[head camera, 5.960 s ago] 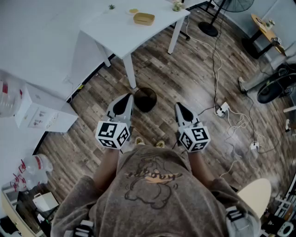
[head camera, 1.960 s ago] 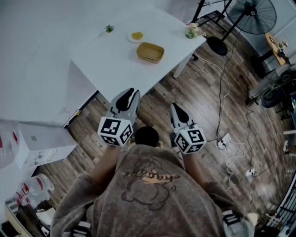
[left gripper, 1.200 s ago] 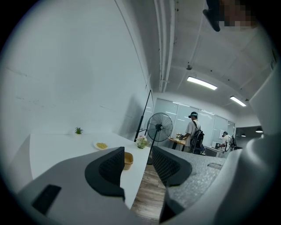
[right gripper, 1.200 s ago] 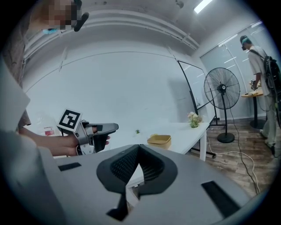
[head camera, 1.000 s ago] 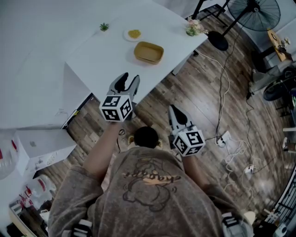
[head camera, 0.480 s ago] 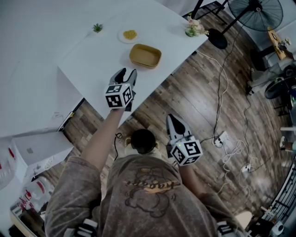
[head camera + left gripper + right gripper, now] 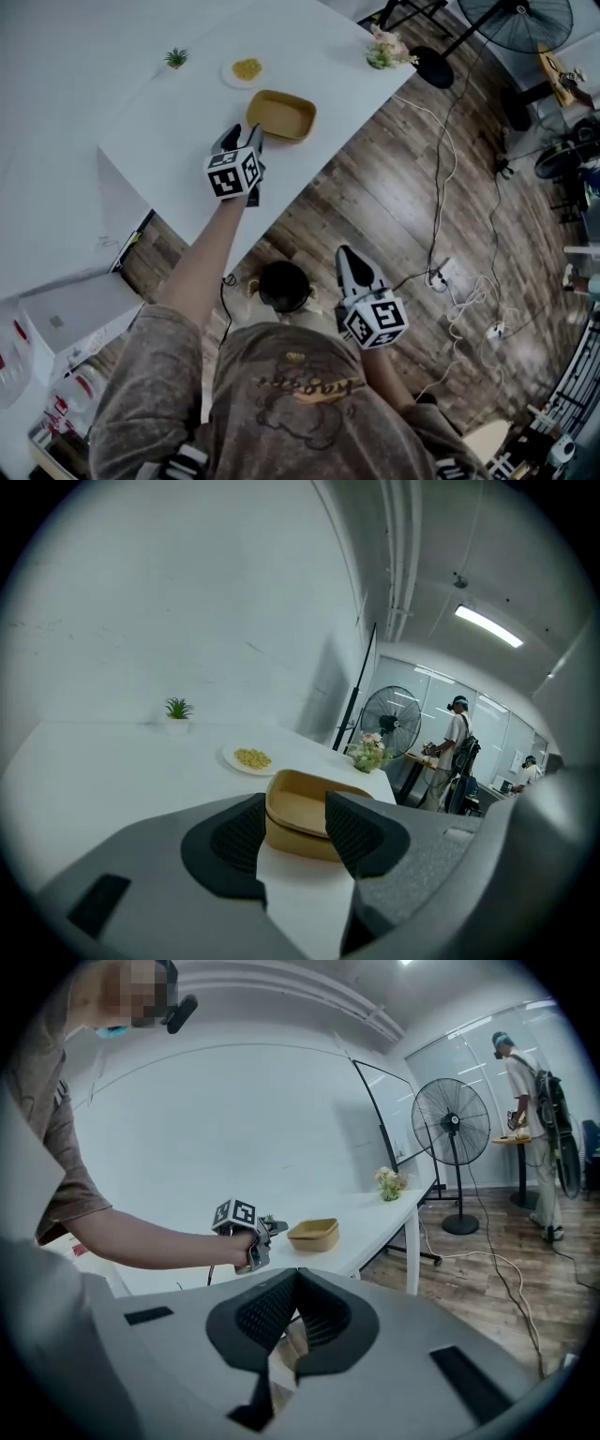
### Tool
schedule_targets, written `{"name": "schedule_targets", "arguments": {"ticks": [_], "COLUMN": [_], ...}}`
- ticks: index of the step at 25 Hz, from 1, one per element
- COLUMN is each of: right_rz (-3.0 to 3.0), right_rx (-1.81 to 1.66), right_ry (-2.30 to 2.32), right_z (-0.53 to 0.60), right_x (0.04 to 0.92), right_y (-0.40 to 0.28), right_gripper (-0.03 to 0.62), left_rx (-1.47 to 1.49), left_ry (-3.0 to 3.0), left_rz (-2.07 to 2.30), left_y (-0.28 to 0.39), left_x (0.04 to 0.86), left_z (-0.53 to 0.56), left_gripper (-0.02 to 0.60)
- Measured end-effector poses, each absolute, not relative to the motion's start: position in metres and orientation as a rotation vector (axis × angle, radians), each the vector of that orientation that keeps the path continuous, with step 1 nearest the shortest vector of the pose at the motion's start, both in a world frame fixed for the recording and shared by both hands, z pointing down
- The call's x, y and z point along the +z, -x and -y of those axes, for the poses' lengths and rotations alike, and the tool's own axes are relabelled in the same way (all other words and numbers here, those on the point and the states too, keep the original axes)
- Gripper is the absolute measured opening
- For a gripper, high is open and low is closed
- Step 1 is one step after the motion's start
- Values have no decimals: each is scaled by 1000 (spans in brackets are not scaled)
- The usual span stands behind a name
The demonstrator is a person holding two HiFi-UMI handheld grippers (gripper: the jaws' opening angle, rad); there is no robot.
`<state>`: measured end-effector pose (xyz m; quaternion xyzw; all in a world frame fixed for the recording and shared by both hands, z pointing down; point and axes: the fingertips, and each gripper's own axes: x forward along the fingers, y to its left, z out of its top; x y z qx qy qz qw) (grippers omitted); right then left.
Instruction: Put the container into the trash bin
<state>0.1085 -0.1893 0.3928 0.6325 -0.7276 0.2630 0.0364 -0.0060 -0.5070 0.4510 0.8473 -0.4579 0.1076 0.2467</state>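
A tan, open-topped container [image 7: 279,114] sits on the white table [image 7: 169,122] near its front edge. My left gripper [image 7: 242,138] is reached out over the table, open, its tips just short of the container's near side. In the left gripper view the container [image 7: 309,813] shows in the gap between the two dark pads [image 7: 236,836], apart from them. The right gripper [image 7: 347,260] hangs low over the wooden floor, shut and holding nothing. A dark round trash bin [image 7: 284,286] stands on the floor beside it, close to the person's body.
A plate of yellow food [image 7: 246,69], a small potted plant [image 7: 175,57] and a flower pot [image 7: 382,52] share the table. Cables and a power strip [image 7: 436,277] lie on the floor to the right. A standing fan [image 7: 511,19] is at the far right. A person [image 7: 454,752] stands by it.
The left gripper has stretched forward over the table up to the container. The right gripper has stayed low by the trash bin. The head view has shifted a little.
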Motion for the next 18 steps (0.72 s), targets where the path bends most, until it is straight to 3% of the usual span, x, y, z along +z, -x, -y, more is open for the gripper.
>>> {"name": "schedule_targets", "arguments": {"ticks": [18], "right_rz": [2143], "right_rx": [889], "right_ry": [-1962], "right_z": [183], "right_x": [417], "right_y": [-124], "right_gripper": [2], "left_rx": [386], "left_ry": [-2175], "left_rz": [1275], "left_y": [-9], "left_x": [503], "left_z": [569], "left_gripper": [181]}}
